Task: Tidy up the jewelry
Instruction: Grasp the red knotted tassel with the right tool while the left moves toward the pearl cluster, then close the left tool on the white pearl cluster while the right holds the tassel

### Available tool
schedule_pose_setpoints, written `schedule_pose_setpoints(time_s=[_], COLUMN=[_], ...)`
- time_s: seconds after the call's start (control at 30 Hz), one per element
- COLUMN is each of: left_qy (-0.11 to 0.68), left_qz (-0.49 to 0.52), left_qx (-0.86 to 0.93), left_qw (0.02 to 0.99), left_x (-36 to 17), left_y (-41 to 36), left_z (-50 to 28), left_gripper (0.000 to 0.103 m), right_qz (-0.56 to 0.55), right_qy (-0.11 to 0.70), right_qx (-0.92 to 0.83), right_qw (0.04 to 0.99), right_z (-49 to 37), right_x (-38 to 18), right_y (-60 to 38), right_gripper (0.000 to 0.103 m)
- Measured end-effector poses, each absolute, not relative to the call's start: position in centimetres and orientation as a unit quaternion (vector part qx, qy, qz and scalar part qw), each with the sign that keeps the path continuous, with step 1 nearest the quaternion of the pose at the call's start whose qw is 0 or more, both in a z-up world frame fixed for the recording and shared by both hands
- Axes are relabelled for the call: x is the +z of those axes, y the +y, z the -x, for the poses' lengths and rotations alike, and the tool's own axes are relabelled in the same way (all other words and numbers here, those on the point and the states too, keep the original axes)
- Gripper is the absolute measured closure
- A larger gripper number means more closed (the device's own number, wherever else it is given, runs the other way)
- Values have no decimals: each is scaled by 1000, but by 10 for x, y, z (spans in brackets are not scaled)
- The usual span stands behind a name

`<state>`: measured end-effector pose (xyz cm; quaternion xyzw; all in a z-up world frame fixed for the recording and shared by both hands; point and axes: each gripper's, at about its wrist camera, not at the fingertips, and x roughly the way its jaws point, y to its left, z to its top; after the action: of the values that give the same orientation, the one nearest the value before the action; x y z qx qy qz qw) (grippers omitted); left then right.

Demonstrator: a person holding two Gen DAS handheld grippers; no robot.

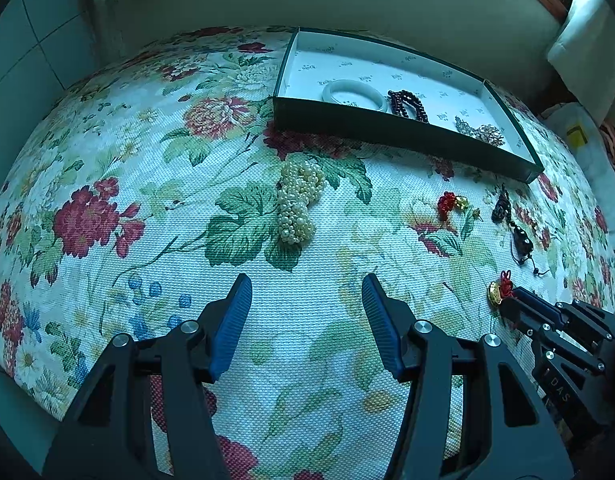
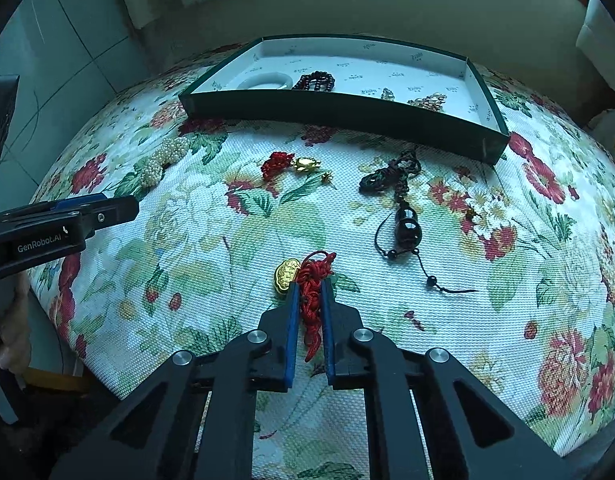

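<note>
The right gripper (image 2: 307, 300) has its blue pads pinched nearly together on the red knotted cord (image 2: 312, 280) of a gold charm (image 2: 285, 276), which lies on the flowered cloth (image 2: 187, 280) well in front of the green tray (image 2: 339, 114). That cord looks soft and light, so it should bunch rather than slip, while the gold piece will likely dangle and swing; the knot seems the sensible place to hold. The left gripper (image 1: 307, 292) hangs with jaws wide apart and nothing in them, facing the pearl cluster (image 1: 297, 202) just in front of the tray's near wall. Between charm and tray lie a second red-and-gold charm (image 2: 287, 162) and a dark bead pendant (image 2: 405, 224) on a thin cord. Inside the tray sit a pale bangle (image 1: 353, 94), dark red beads (image 1: 407, 104) and a glittery piece (image 1: 483, 132). The woven cloth looks grippy; behind the tray runs a plain wall, with tiles off to one side.
</note>
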<state>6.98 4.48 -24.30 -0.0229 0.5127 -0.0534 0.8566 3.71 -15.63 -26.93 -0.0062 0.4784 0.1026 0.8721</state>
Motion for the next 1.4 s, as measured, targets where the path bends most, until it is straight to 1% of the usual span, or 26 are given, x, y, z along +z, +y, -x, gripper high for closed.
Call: schedule_pose_setpoints(time_s=[0.33,1.13,1.23,1.3,1.37,1.4], left_qy=[514,511,509,507,506,505], left_qz=[28,6,-7,-16,-16,-16], left_qx=[-43,-39,-38,-35,-34,-33], left_qw=[856,858,860,861,862,862], left_x=[-247,-259,-259,-260,-260,-259], left_y=[50,40,38,37,39,40], left_z=[-85,-124,-125,-126,-126,-126], left_gripper=[46,47,51,58,61,66], right_qz=[-4,-18,-19,-20,-21,-21], right_qy=[465,457,458,459,460,461], right_qx=[84,89,91,92,92,92], right_qw=[882,885,884,883,883,882], right_z=[-48,-81,-85,-86,-86,-86], right_x=[-260,-257,-258,-259,-260,-261], right_y=[-173,-175,-174,-174,-174,-174], right_gripper=[92,92,92,92,92,93])
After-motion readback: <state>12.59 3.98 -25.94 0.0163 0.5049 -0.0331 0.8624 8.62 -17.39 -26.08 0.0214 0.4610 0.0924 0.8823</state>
